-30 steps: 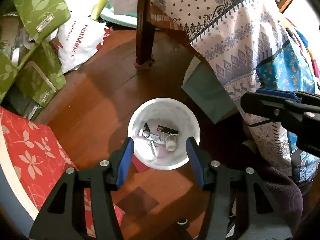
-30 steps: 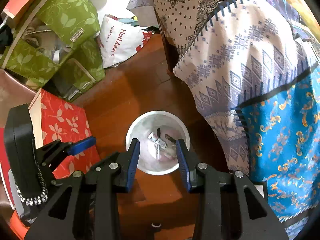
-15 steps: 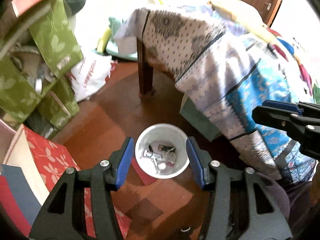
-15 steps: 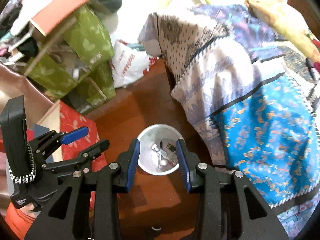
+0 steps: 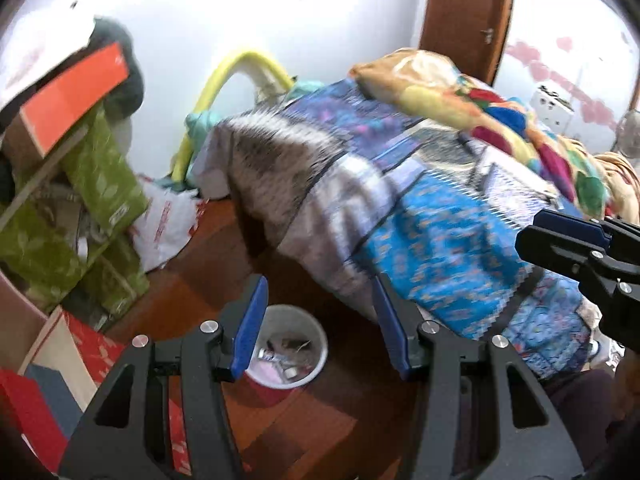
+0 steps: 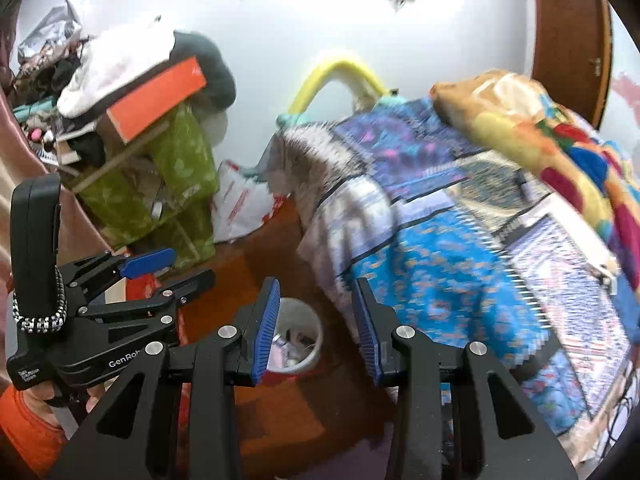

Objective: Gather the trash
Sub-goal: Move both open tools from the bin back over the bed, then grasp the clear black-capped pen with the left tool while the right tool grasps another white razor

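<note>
Jaws apart and empty on both the left gripper (image 5: 318, 324) and right gripper (image 6: 316, 328), above the white bin (image 5: 298, 322) of trash (image 5: 284, 362) beside the bed (image 5: 440, 216)

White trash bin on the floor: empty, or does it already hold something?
Not empty. The white trash bin stands upright on the wooden floor, with small wrappers and scraps visible on its bottom.
</note>
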Demonstrator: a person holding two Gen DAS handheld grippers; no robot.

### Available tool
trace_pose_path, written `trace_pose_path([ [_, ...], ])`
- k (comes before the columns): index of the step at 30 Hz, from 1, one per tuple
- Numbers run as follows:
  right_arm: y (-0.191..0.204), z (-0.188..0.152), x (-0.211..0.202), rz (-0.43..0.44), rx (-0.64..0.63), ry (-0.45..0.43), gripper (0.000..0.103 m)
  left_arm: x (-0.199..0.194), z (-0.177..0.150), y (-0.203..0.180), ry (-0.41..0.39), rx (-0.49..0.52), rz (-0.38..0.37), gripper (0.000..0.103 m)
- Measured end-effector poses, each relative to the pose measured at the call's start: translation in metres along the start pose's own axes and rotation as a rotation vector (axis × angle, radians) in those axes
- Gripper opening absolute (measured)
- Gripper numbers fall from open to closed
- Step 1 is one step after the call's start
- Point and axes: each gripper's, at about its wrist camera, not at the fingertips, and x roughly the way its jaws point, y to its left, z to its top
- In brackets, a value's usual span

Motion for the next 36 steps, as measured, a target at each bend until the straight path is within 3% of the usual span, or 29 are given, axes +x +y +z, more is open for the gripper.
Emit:
trace_pose_path([
  [8, -0.054, -0.01, -0.064, -0.074, 0.053, -0.111, 0.035, -0.024, 0.022, -0.075, -0.066, 0.079, -0.088, 0.054],
  [9, -0.062, -0.012, -0.071, -0.09, 0.057, -0.122, 0.037, -0.025, 0.026, -0.084, -0.071, 0.089, -0.1, 0.054],
  [11, -0.078, -0.016, -0.082, -0.125, 0.071, -0.139, 0.049, -0.025, 0.033, -0.106, -0.078, 0.116, -0.124, 0.055],
  [15, -0.116, -0.025, -0.102, -0.189, 0.123, -0.168, 0.053, -0.018, 0.049, -0.146, -0.086, 0.157, -0.172, 0.064],
  [22, -0.188, -0.041, -0.119, -0.309, 0.224, -0.159, 0.054, 0.006, 0.067, -0.204, -0.065, 0.204, -0.243, 0.068],
  [36, -0.312, -0.067, -0.102, -0.42, 0.393, -0.066, 0.054, 0.097, 0.071, -0.295, 0.034, 0.281, -0.284, 0.068],
])
